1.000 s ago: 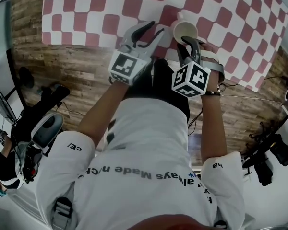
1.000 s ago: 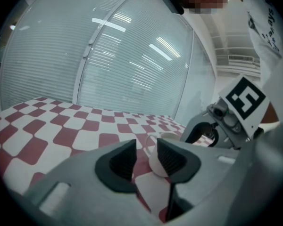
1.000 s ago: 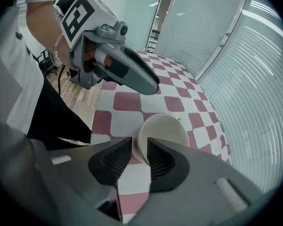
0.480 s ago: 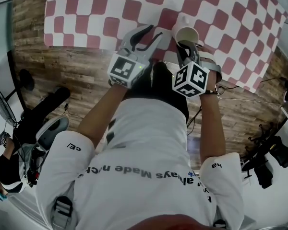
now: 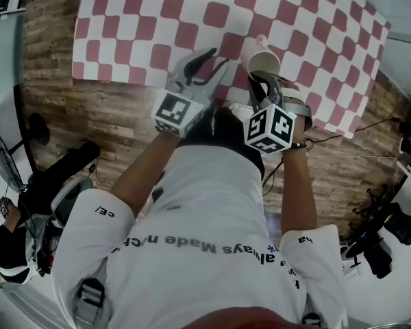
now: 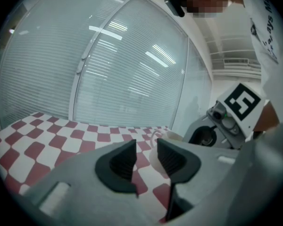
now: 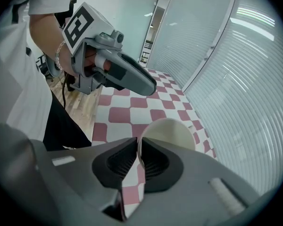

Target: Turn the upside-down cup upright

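Head view, left to right. Wood floor (image 5: 109,108) at 9 o'clock, not involved.

The left gripper (image 5: 220,56) hangs over the near edge of the checked cloth (image 5: 157,26), pointing toward 1 o'clock. Its jaws are a little apart with nothing between them, and it touches nothing. It is probably parked close by as a spare in case the cup needs steadying.

The cup (image 5: 262,60) is just beside the left tips, at their 3 o'clock. Its mouth faces up at the head camera and the handle seems to be at its 12 o'clock, so it looks upright or nearly so, slightly tilted. I cannot tell for sure whether its base is on the cloth; in the right gripper view it looks clear of it.

The right gripper (image 7: 138,147) comes in from 6 o'clock, pointing steeply down. Its jaws are clamped on the cup's near wall, one pad inside the rim and one outside. The thin wall suits narrow jaws, and holding at the rim leaves the base free to land.

The likely next step is to set the cup flat and let go. The grip is off-centre, so the cup may swing or tip.
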The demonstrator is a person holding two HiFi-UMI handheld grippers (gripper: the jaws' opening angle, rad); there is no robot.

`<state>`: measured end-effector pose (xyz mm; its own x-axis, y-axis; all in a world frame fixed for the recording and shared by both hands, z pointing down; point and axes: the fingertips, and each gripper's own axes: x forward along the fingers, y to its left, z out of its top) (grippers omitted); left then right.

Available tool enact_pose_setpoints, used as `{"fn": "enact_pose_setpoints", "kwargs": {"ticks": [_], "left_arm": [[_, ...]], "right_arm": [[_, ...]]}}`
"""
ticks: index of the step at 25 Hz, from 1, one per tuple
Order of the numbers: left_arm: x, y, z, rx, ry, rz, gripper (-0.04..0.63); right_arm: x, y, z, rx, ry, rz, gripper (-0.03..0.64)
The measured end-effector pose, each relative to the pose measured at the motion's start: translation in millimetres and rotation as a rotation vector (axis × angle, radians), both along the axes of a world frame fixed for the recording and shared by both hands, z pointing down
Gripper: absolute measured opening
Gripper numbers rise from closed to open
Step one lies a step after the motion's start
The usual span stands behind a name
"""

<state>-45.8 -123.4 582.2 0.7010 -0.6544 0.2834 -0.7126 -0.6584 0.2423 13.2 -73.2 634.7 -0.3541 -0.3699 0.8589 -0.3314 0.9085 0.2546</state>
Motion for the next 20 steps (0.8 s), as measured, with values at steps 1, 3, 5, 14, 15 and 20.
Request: {"fn": "enact_pose_setpoints", "kwargs": {"ticks": [1, 3, 5, 14, 15, 20], "left_arm": [[0.4, -0.2, -8.2, 0.007, 0.004, 0.001, 0.140], [1.3, -3.6, -25.1, 0.030, 0.011, 0.003, 0.140], [4.2, -7.0, -42.6, 0.058, 0.017, 0.007, 0.140], [15.1, -6.2, -126.8, 0.128, 0.055, 0.002, 0.140], [16.1, -5.2, -135.8, 0.138, 0.056, 0.005, 0.140], [20.2, -3.9, -175.3, 0.191, 0.060, 0.009, 0.140]], "right_arm": [[0.7, -0.4, -8.7, 0.010, -0.003, 0.004, 0.029], [2.3, -3.8, -27.5, 0.039, -0.010, 0.015, 0.029], [5.3, -6.4, -47.7, 0.072, -0.015, 0.026, 0.029], [17.8, 3.3, -137.7, 0.176, -0.046, 0.043, 0.029], [18.9, 4.6, -147.3, 0.186, -0.049, 0.044, 0.029], [23.2, 8.0, -189.9, 0.232, -0.083, 0.060, 0.029]]}}
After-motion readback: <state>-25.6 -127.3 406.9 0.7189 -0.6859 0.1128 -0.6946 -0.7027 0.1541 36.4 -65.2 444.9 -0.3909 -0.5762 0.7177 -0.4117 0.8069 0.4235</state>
